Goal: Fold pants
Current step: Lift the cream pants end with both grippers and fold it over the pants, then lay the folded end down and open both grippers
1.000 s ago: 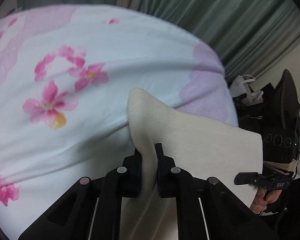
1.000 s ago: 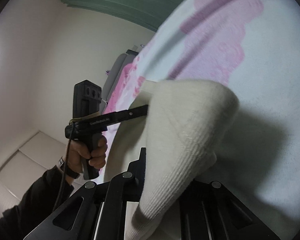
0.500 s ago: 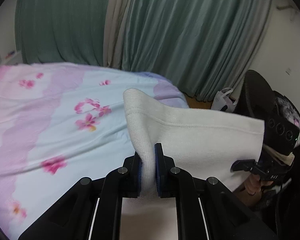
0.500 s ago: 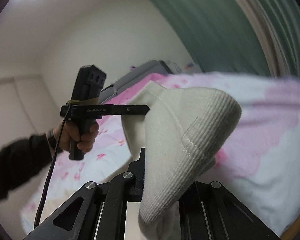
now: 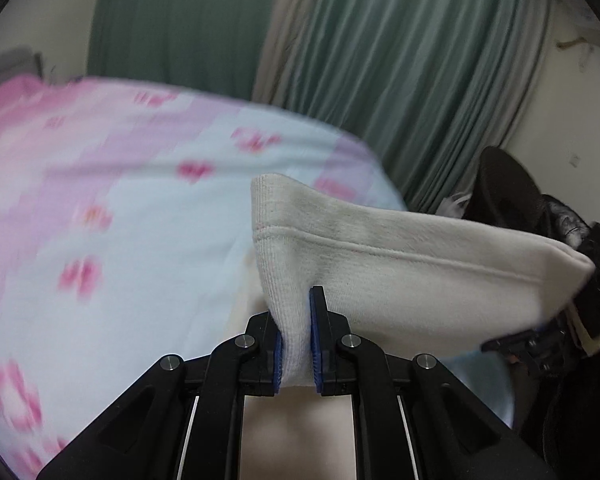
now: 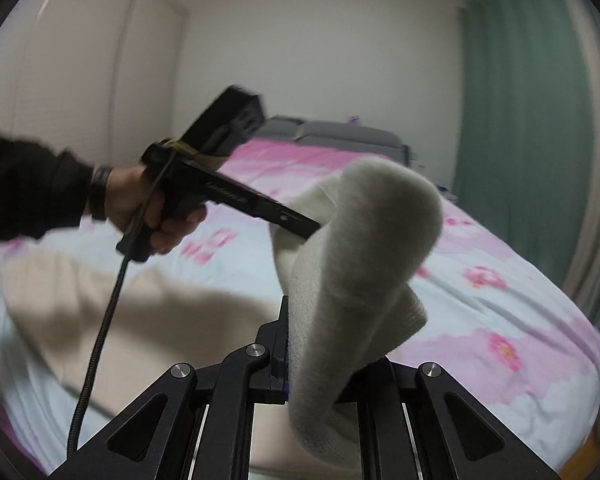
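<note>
Two grippers pinching cream fleecy pants (image 5: 400, 272), ribbed waistband (image 5: 276, 280), stretched taut

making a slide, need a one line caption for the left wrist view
Left tool clamps the cream pants by the ribbed waistband above the floral bedspread.

I can read nothing from here. The only lettering I see is a short pale line of print along the black bar of the left gripper (image 6: 312, 229), seen from the right wrist camera, and motion blur smears it past reading. The left wrist view shows me no print at all.
</note>
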### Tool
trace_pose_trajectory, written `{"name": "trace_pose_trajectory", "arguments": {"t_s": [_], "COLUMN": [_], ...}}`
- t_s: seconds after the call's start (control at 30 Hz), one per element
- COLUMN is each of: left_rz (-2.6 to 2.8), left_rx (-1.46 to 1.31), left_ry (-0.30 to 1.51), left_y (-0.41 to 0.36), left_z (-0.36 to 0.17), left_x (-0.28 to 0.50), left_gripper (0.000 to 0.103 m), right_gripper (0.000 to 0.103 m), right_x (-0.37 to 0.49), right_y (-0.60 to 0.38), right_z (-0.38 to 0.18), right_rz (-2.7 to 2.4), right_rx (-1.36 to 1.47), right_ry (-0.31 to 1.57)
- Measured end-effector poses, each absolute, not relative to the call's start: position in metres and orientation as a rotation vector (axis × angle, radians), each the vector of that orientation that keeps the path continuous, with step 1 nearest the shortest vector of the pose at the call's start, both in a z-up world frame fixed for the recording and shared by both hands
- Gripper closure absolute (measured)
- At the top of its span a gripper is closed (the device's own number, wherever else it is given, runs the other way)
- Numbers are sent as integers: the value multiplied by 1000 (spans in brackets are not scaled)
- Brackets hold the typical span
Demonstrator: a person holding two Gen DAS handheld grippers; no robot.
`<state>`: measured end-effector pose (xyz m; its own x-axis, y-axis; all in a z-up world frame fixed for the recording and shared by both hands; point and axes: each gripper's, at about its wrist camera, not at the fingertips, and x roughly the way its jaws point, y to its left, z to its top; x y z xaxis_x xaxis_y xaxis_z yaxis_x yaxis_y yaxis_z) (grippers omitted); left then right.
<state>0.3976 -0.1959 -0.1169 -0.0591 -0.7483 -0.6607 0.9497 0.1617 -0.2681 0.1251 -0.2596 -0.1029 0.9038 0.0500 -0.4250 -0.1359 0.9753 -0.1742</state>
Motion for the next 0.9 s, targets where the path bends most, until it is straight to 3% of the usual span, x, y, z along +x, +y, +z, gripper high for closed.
{"name": "trace_pose_trajectory", "arguments": {"t_s": [0.17,0.37,0.6,0.8,0.9], "left_rz": [-1343,-1323,-1213,-1088,-1036], "left_rx": [302,279,333,326,301], "left_ry": [910,930,978,995,988], "left_y": [-171,-137,-96,-67,-58], "left_z": [-174,-188,-186,-185,-181], "left_x": [415,412,392,359,340], "left_gripper": [86,74,71,67,66], "right_gripper": [92,90,77,57,52], "right_x": [150,166,163,138,120], "right_y": [-203,-181,-188,-166,-158], "right_z": [-147,-179,-183,-171,-161], "right_rz": [131,151,108,95,100], "right_rx": [-350,-420,-450,-464,-472], "right_ry": [550,664,698,675,647]}}
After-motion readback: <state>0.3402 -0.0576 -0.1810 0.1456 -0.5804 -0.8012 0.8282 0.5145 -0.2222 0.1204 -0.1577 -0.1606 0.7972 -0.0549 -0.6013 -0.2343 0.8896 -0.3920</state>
